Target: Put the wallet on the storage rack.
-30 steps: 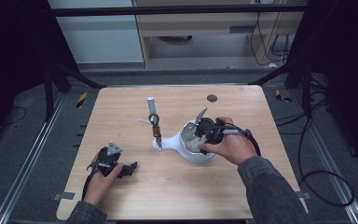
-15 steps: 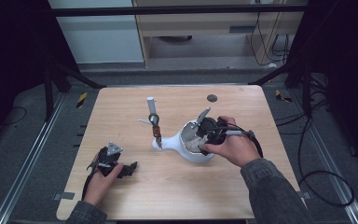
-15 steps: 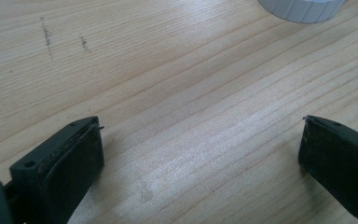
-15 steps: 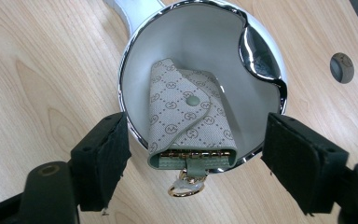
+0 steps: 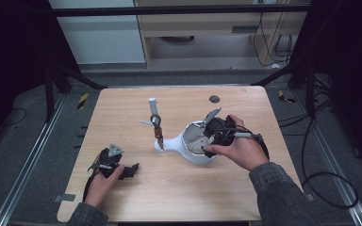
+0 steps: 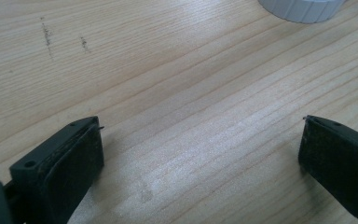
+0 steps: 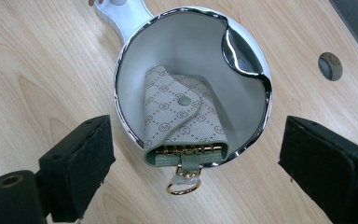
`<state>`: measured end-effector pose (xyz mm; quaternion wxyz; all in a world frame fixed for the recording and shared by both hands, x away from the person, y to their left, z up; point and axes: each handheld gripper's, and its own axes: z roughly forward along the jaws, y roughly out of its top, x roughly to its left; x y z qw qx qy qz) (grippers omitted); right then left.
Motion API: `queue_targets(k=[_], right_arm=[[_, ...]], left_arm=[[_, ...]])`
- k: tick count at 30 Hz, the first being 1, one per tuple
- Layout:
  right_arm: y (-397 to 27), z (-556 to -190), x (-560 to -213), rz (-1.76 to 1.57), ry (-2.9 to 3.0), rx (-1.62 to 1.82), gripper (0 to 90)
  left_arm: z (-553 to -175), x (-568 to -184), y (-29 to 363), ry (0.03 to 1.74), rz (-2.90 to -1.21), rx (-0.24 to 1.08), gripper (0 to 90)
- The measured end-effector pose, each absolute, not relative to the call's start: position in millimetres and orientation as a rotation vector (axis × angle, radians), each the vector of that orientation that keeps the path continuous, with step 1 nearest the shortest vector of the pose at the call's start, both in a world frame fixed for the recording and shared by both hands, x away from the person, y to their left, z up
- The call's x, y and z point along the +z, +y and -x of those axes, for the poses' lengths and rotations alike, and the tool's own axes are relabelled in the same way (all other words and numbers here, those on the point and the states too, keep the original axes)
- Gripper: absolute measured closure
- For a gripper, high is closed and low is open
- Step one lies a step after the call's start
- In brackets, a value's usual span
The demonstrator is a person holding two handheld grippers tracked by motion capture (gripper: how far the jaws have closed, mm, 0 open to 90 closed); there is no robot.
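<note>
Key case in white bowl, right gripper above
Key case (image 7: pixel 182 121) lies in bowl (image 7: pixel 135 70) between right gripper's (image 7: pixel 193 161) just-opened, untouching jaws; monogram print, letters unreadable; left gripper (image 6: pixel 200 149) agape, empty.

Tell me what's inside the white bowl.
A beige patterned key case lies in the white bowl, its gold ring hanging over the rim. The bowl floor under the case is covered.

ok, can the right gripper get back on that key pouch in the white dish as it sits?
Probably yes. The right gripper, whose jaws have just opened, hangs right above the key pouch, which lies uncovered in the white dish, one end over the rim.
</note>
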<state>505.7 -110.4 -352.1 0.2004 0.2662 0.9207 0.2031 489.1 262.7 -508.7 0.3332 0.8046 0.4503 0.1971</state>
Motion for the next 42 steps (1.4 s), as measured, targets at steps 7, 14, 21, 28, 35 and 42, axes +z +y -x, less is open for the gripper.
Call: queue_targets(k=[7,14,21,28,35,42], right_arm=[[-119.2,-504.4,-351.8,-0.762,2.565,0.626,5.8],[-127.0,-503.3,-348.6,-0.781,2.553,0.671,5.0],[-133.5,-503.5,-344.9,-0.808,2.531,0.702,5.5],[-140.9,-504.7,-341.2,-0.848,2.484,0.761,6.2],[-148.1,-505.5,-338.5,-0.881,2.459,0.798,6.1],[-157.5,-505.5,-335.0,-0.925,2.405,0.844,5.7]], left_arm=[[-489.2,-508.5,262.9,1.174,-2.105,0.515,0.0],[-489.0,-508.6,262.8,1.173,-2.106,0.514,0.0],[-489.0,-508.5,262.8,1.173,-2.106,0.514,0.0],[-489.0,-508.5,262.9,1.172,-2.107,0.513,0.0],[-489.0,-508.5,262.9,1.172,-2.107,0.513,0.0],[-489.0,-508.5,262.9,1.172,-2.107,0.513,0.0]])
